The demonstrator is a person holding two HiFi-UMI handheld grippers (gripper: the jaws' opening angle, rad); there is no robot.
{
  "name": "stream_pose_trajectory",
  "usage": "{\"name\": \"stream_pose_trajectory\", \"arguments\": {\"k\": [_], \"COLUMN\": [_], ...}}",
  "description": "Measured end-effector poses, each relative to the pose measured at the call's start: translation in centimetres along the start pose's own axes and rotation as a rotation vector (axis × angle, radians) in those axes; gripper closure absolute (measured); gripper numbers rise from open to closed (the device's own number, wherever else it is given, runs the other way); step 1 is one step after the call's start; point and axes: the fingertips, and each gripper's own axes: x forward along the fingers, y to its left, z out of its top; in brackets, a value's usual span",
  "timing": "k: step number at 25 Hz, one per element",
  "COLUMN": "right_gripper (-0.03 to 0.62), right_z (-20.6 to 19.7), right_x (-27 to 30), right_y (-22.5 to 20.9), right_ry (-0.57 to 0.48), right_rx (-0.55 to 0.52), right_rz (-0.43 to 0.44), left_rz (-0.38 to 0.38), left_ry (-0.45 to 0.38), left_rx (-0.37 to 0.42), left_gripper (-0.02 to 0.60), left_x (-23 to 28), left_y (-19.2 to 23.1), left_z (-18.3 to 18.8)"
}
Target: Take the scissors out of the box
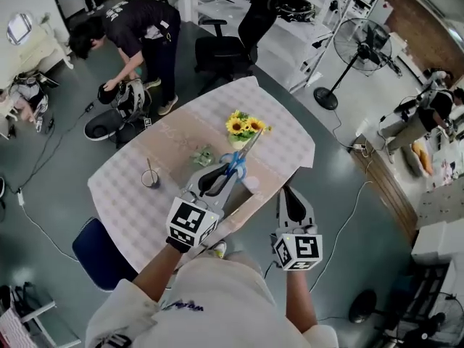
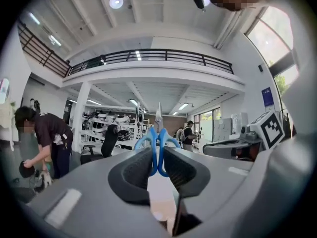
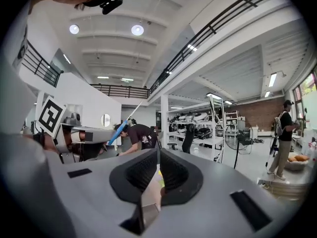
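Observation:
The scissors point(image 1: 235, 165) have blue handles and a thin metal blade pointing up and away. My left gripper point(image 1: 217, 180) is shut on their handles and holds them in the air above the checked table point(image 1: 130, 201). In the left gripper view the blue loops point(image 2: 157, 144) sit pinched between the two dark pads, blade upright. My right gripper point(image 1: 292, 196) hovers to the right, shut with nothing in it; its pads point(image 3: 171, 170) meet in the right gripper view. There the scissors point(image 3: 118, 129) show at the left. No box can be made out.
On the table stand a vase of sunflowers point(image 1: 243, 127), a small cup point(image 1: 150, 178) and a green object point(image 1: 203, 155). A person point(image 1: 138, 27) bends over gear on the floor beyond. An office chair point(image 1: 232, 46), a standing fan point(image 1: 359, 53) and a blue chair point(image 1: 98, 254) surround the table.

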Motion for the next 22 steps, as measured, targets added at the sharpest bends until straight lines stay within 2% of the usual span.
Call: {"name": "stream_pose_trajectory", "arguments": {"k": [3, 8, 13, 22], "right_gripper": [0.582, 0.591, 0.591, 0.591], "right_z": [-0.1, 0.7, 0.4, 0.6], "right_x": [-0.1, -0.5, -1.1, -0.8], "right_y": [0.2, 0.2, -0.3, 0.4], "right_ry": [0.005, -0.002, 0.014, 0.008], "right_rx": [0.018, -0.018, 0.013, -0.003], "right_rz": [-0.005, -0.013, -0.04, -0.032], "left_rz": [0.003, 0.004, -0.003, -0.014], "left_ry": [0.004, -0.006, -0.011, -0.004], "left_rx": [-0.042, -0.033, -0.049, -0.035], "left_gripper": [0.502, 0.502, 0.502, 0.502], "left_x": [-0.5, -0.8, -1.0, -1.2], "left_y": [0.1, -0.1, -0.5, -0.4], "left_z": [-1.0, -0.9, -0.8, -0.8]}}
